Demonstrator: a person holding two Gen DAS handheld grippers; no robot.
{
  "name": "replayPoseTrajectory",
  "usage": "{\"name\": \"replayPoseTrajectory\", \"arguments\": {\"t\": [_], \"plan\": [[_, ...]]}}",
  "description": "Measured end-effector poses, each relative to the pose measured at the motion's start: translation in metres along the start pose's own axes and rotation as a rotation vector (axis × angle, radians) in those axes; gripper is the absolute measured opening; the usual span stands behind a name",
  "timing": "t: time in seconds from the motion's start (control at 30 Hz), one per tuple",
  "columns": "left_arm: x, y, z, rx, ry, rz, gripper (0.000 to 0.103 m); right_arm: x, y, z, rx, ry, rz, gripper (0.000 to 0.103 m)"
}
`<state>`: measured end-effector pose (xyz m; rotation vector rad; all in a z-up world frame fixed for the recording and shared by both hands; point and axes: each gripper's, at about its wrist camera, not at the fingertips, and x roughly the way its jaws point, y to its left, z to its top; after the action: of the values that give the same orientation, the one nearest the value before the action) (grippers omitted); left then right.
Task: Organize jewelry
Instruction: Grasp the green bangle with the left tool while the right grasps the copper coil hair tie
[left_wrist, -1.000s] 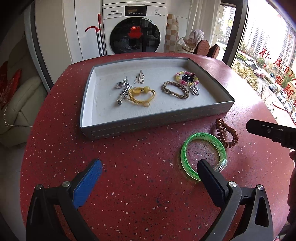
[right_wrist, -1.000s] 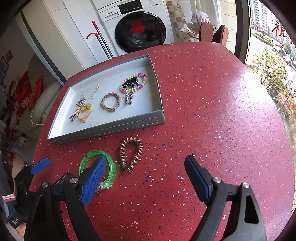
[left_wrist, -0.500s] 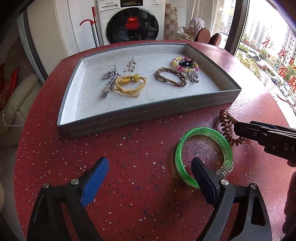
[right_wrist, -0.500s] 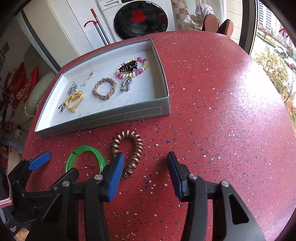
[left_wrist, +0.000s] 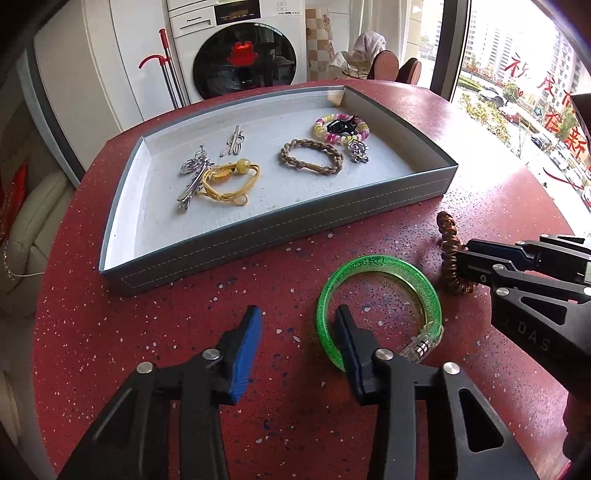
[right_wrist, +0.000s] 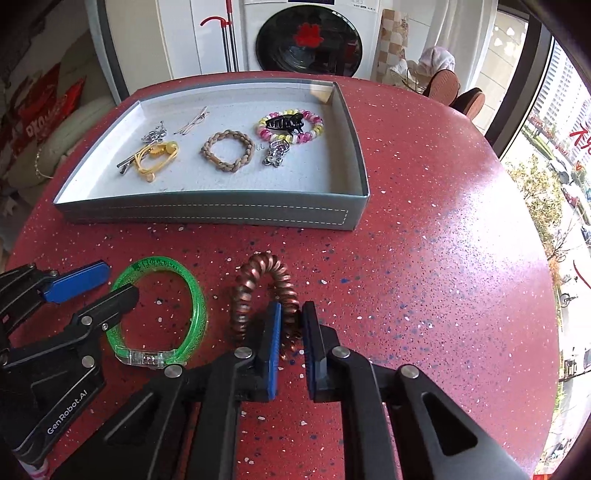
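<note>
**Right gripper clamps the copper coil; left straddles the green bangle**

Right gripper (right_wrist: 290, 328) has its two blue-padded fingers drawn close together on the near side of the copper-coloured spiral coil hair tie (right_wrist: 258, 291), which lies on the red speckled round table (right_wrist: 424, 277) just in front of the grey stitched tray (right_wrist: 207, 212). Left gripper (left_wrist: 295, 325) stands half open, one finger inside the translucent green plastic bangle (left_wrist: 376, 266) and the other outside it, the bangle's near rim between them; the bangle lies flat on the table beside the coil. Inside the tray's white lining rest a braided tan bracelet (left_wrist: 312, 157), a yellow cord tie with bead (left_wrist: 229, 181), silver metal clips (left_wrist: 194, 177), and a pink-and-yellow spiral band (left_wrist: 341, 127) with a black claw clip on it.
</note>
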<state>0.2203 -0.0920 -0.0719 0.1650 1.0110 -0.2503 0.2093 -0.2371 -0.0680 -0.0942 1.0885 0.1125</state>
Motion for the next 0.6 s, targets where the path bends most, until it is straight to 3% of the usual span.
{"name": "replayPoseTrajectory", "arguments": {"t": [0.03,0.13,0.27,0.6], "plan": [[0.000,-0.001,0.000,0.002,0.002,-0.004,0.049,0.000,0.001,0.000,-0.005,-0.004,-0.003,0.012],[0.000,-0.003,0.001,0.014,0.002,-0.027,0.026,-0.003,0.000,0.000,0.009,-0.017,-0.001,0.012],[-0.004,0.002,-0.001,-0.001,-0.008,-0.085,0.025,-0.015,-0.006,0.000,0.035,-0.047,0.015,0.012],[-0.030,0.017,0.000,-0.031,-0.060,-0.115,0.025,-0.046,-0.011,0.000,0.054,-0.104,0.056,0.012]]}}
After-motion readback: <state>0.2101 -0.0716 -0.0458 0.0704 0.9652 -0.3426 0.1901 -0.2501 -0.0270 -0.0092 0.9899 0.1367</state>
